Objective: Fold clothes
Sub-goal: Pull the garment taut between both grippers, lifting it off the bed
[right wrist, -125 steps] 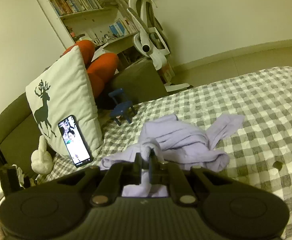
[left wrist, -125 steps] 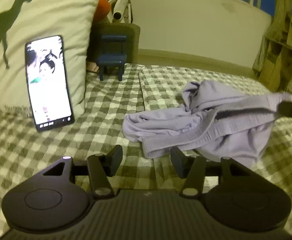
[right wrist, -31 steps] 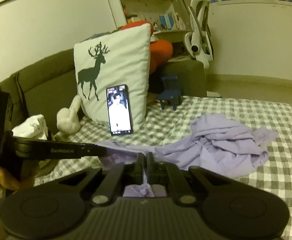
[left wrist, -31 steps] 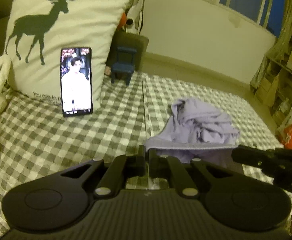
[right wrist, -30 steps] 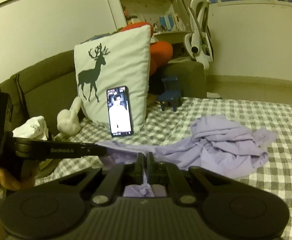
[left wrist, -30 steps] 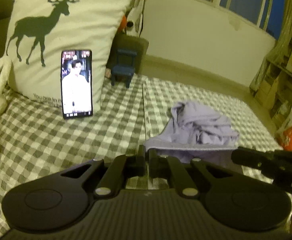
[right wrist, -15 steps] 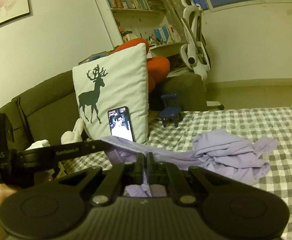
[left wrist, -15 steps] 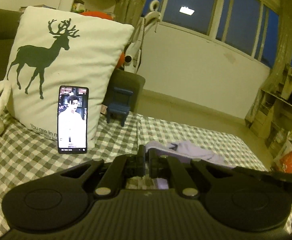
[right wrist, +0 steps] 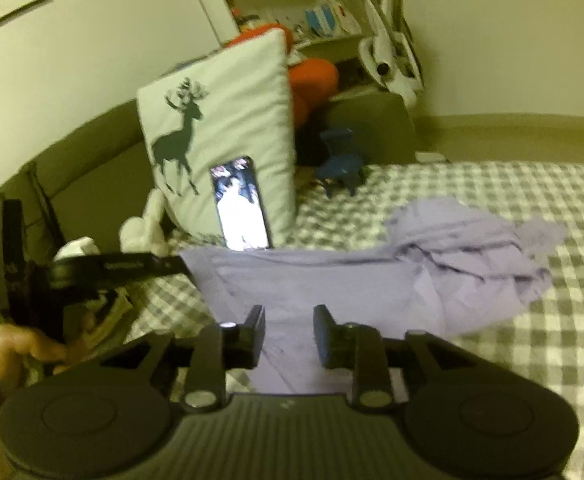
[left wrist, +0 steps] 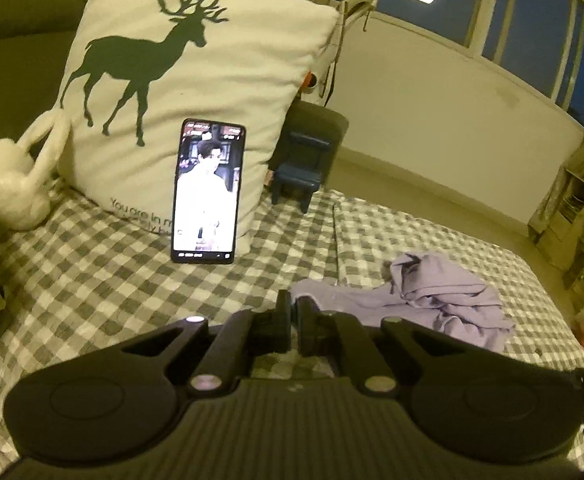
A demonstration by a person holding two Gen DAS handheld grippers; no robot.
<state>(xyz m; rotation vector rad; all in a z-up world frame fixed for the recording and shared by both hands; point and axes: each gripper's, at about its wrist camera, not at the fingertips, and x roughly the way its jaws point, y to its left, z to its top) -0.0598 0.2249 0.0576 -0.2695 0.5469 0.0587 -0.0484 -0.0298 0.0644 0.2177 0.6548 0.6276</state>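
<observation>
meanwhile left hand-held gripper pinches lavender garment, right hand-held gripper agape, phone beyond.

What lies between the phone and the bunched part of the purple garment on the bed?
Only bare checked bedcover separates the phone from the purple garment; the left wrist view shows it.

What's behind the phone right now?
The phone leans upright against the deer pillow, with the sofa back behind that. The pillow's printed text is partly hidden behind it.
</observation>
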